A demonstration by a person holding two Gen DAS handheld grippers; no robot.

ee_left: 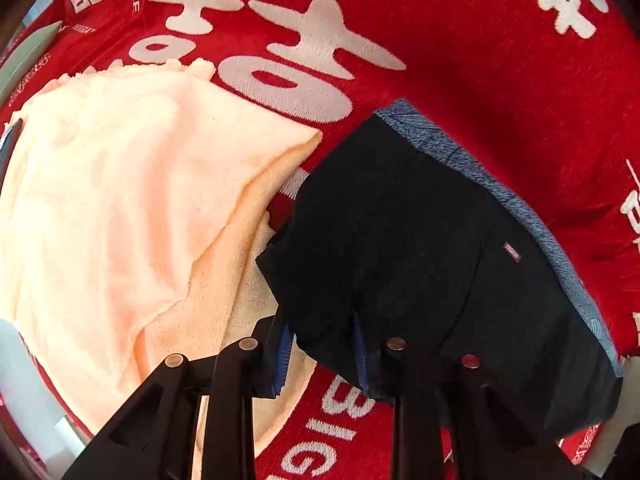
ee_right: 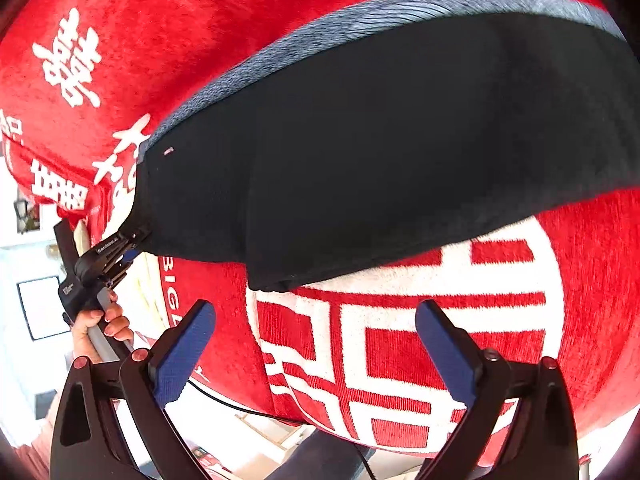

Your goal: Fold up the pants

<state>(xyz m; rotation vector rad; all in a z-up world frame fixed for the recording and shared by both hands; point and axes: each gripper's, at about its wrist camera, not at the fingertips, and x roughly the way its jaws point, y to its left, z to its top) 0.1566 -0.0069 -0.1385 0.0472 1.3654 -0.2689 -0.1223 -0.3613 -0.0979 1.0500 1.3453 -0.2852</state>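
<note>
The black pants [ee_left: 420, 248] with a grey-blue waistband [ee_left: 480, 184] lie folded on the red cloth. My left gripper [ee_left: 320, 356] has its blue pads on either side of the near edge of the pants, gripping the fabric. In the right wrist view the left gripper [ee_right: 132, 246] pinches the left corner of the pants [ee_right: 360, 140]. My right gripper [ee_right: 316, 344] is open and empty, its blue pads [ee_right: 184, 348] wide apart just short of the near edge of the pants.
A red cloth [ee_left: 480, 60] with white characters covers the table; it also shows in the right wrist view [ee_right: 400, 340]. A peach towel [ee_left: 120, 200] lies left of the pants. The table edge and a cable [ee_right: 240, 408] are at the lower left.
</note>
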